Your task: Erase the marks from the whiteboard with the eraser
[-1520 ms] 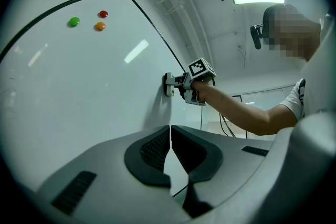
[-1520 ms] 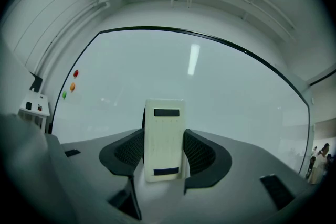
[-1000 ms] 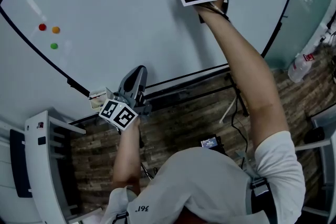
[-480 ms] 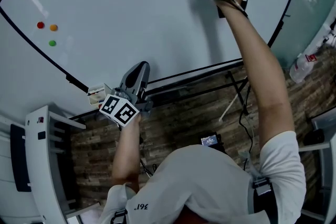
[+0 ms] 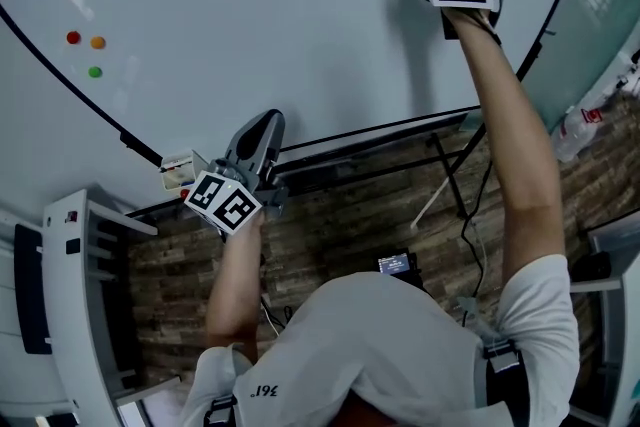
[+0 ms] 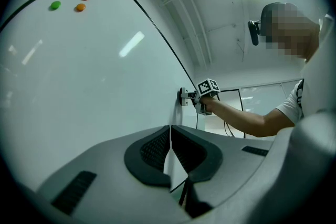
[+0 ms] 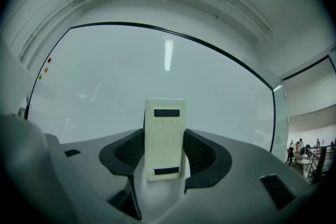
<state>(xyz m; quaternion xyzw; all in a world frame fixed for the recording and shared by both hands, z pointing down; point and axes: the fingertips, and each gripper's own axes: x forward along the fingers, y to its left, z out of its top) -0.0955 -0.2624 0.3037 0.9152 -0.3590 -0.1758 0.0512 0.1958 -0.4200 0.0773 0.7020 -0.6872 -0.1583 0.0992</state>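
Eraser (image 7: 164,134) sits clamped upright in the right gripper (image 7: 164,152), against the whiteboard (image 5: 250,5) near its right edge — the left gripper (image 6: 169,152), jaws pressed together on nothing, hangs by the board's bottom edge.

Head view: eraser (image 7: 164,139) mostly behind R tool (image 7: 164,151); whiteboard (image 5: 250,15) cut by edges.

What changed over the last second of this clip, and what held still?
The right tool, shut on the eraser, slid rightward across the whiteboard in the head view, towards its right edge. Nothing was taken hold of or let go. The left tool stayed shut and empty near the board's lower edge, and the three coloured dots kept their place on the board.
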